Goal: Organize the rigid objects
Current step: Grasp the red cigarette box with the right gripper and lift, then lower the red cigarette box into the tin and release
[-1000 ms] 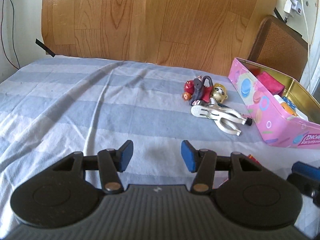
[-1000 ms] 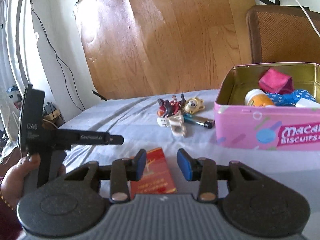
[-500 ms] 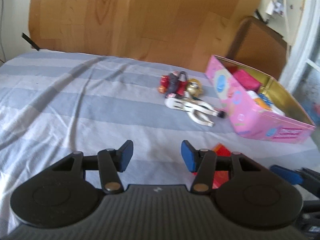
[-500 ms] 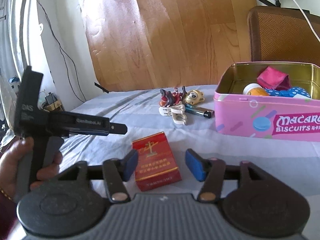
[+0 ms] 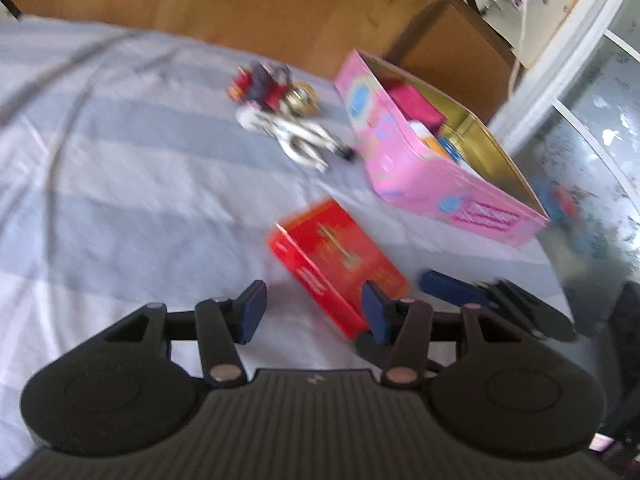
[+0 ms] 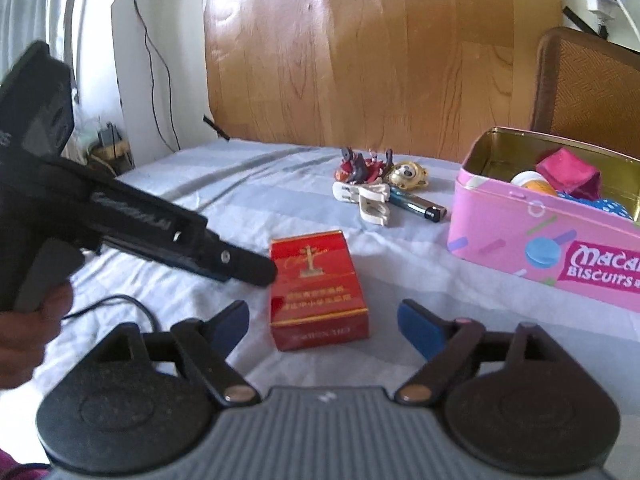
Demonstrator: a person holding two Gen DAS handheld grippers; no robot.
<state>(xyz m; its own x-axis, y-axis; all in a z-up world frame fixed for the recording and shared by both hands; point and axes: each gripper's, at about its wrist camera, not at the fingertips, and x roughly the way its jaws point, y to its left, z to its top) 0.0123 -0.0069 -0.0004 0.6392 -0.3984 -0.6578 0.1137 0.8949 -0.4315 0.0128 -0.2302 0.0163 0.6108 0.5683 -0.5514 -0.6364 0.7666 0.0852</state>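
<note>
Claws: right claw (image 6: 322,326) now spread wide, still opening, red box (image 6: 316,288) lower centre between pads, untouched, closer than before. Left claw (image 5: 312,312) half-open, empty, swung toward box.

My right claw (image 6: 322,326) is opening, jaws spread wide with bare striped sheet (image 6: 240,184) between them; a red box (image 6: 316,290) lies flat just ahead, blocking the straight path. My left claw (image 6: 256,270) juts in from the left, its tip touching or just beside the box. To the right, a pink tin (image 6: 540,240) walls that side. A toy cluster (image 6: 372,184) sits farther back.
</note>
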